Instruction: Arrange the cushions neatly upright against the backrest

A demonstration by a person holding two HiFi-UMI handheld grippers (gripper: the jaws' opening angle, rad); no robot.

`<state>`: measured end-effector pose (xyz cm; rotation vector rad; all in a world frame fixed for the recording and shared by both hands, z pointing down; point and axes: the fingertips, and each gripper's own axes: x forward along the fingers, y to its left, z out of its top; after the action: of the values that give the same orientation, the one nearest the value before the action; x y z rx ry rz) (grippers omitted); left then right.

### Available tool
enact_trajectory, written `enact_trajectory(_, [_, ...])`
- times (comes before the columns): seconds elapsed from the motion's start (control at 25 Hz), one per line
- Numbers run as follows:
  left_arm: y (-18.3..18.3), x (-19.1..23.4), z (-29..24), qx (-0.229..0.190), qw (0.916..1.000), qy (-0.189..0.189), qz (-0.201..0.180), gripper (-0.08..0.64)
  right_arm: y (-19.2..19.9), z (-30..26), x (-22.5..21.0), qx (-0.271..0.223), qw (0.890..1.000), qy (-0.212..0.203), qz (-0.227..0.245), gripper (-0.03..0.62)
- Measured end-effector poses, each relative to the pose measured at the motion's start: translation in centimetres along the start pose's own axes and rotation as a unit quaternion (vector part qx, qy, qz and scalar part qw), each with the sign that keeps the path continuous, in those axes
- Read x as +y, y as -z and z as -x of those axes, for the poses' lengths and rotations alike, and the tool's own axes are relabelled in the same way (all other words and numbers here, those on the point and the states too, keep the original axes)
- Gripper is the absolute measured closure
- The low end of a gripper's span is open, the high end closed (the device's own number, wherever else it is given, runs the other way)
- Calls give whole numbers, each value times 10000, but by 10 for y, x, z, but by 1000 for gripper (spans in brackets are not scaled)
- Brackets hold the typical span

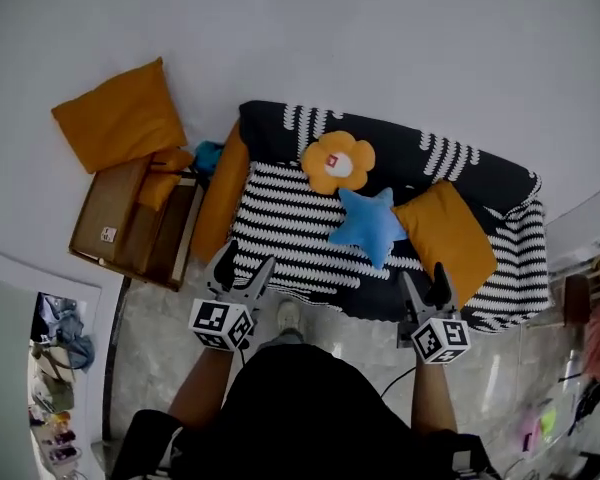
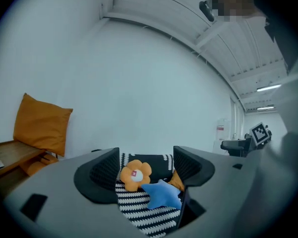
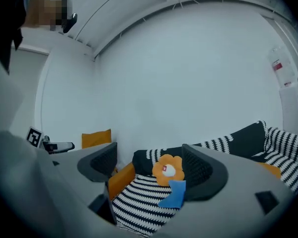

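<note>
Two grippers, fingers spread wide and empty, face the striped sofa. The left gripper is nearer the armrest cushion, standing on edge; the right gripper is nearer the flat cushion, lying on the seat just ahead, long axis running backrest to front edge. The flower cushion leans on the backrest, the star cushion in front of it. Only the head view shows the flat cushion whole.

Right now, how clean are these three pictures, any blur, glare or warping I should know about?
Head view: even light, sharp, the sofa bowed by the wide lens. Left gripper view: dark rounded corners, ceiling lines curved, ceiling light bright but no glare on the flower cushion. Right gripper view: same dark rim and bending; a mosaic patch top left.
</note>
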<state>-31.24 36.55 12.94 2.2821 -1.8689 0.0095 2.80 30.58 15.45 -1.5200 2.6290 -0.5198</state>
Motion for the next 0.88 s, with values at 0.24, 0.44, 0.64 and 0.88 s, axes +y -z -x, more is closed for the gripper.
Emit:
enact_trajectory(0.24, [-10,83,-46,217,9993,-162,264,207,-14,-97,60,32,9985,-536,42,172])
enact_trajectory(0.44, [-17,91,-95,259,9990,116,353,207,-12,-121,31,52,9985,-102,-531,172])
enact_trajectory(0.64, [-10,93,-134,437,9980,195,418,207,-5,-143,5,273,9987,75,-417,172])
enact_trajectory(0.88, [-6,84,-190,578,9958,120,695,207,-13,-188,-41,348,9982,-11,-480,172])
